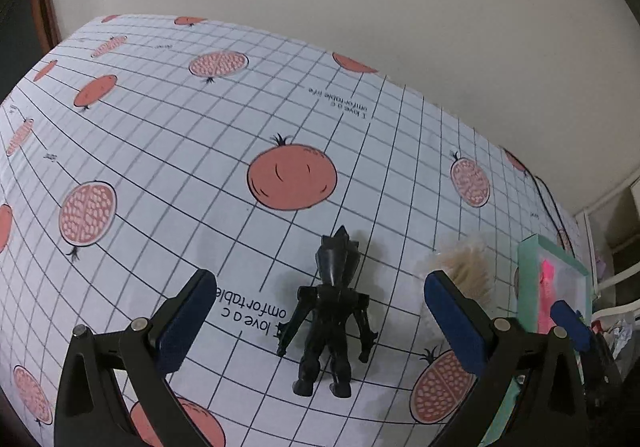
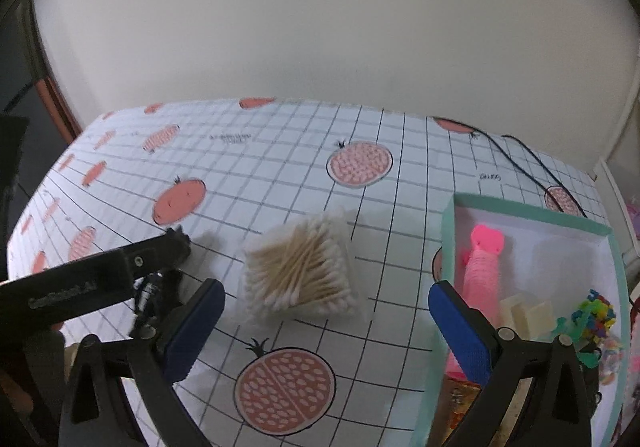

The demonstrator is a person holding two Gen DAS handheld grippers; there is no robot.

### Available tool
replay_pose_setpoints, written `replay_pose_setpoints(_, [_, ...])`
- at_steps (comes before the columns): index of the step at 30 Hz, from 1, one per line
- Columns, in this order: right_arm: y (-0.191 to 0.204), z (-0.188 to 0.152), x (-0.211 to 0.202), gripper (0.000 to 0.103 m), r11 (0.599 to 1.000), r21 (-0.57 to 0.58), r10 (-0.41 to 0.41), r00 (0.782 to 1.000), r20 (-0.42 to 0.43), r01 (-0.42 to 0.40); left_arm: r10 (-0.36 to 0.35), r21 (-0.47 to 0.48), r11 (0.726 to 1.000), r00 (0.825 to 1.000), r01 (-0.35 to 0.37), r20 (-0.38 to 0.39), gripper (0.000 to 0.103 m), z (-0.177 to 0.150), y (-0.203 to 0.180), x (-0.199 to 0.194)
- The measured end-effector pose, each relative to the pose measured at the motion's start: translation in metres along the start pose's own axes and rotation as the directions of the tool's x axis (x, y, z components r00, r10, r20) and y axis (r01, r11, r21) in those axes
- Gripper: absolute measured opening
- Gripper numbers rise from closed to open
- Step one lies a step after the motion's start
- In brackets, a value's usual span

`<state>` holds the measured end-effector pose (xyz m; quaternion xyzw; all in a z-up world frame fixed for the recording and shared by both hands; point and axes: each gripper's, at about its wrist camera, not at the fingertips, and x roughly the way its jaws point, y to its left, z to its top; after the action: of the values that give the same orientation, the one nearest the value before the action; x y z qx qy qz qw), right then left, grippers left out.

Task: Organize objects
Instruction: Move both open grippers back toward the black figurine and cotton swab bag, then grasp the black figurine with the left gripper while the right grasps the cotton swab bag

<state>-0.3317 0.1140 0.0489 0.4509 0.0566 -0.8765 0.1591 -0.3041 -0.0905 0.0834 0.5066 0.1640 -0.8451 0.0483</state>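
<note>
The left claw (image 1: 320, 311) hangs low over the counter (image 1: 168, 151), tilted down, its two blue-padded fingers (image 1: 186, 323) spread wide and released, grasping nothing. One black toy figure (image 1: 330, 311) lies flat on the pomegranate-print cloth between those fingers, touching neither, its spiky head toward 12 o'clock and its feet toward 6. At about 2 o'clock from the figure, partly hidden behind the right finger, sits the pale bundle of cotton swabs (image 1: 468, 267). Further toward 3 o'clock the teal box (image 1: 528, 267) shows edge-on, with something pink inside it.

In the right wrist view the left claw's black body (image 2: 100, 279) reaches in from 9 o'clock, its tip near the counter. The right claw (image 2: 326, 327) is likewise held low and tilted down, its fingers (image 2: 196, 331) wide apart and empty. One clear pack of cotton swabs (image 2: 300, 275) rests on the counter (image 2: 280, 151) just ahead of the gap, toward 12 o'clock, apart from both pads. At 3 o'clock stands the single open teal box (image 2: 450, 239), white inside. It holds one pink ribbed toy (image 2: 482, 267) lying lengthwise, two cream blocks (image 2: 524, 315) close together beside it, and a small heap of bright multicoloured plastic pieces (image 2: 596, 315) at the box's right side; their number cannot be told. A thin black cable (image 2: 532, 163) trails across the counter beyond the box at about 1 o'clock.
</note>
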Motion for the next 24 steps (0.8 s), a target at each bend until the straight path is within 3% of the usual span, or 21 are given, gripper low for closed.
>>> replay_pose_setpoints(14, [0.019, -0.005, 0.030, 0.103, 0.998, -0.034, -0.045, 0.999, -0.008, 0.045, 0.012, 0.006, 1.000, 0.999, -0.012, -0.036, 0.103, -0.009, 0.005, 0.018])
replay_pose_setpoints(24, [0.026, -0.006, 0.034, 0.100, 0.999, -0.041, -0.021, 1.000, -0.003, 0.021, 0.012, 0.010, 1.000, 0.999, -0.012, -0.037, 0.101, -0.012, 0.003, 0.019])
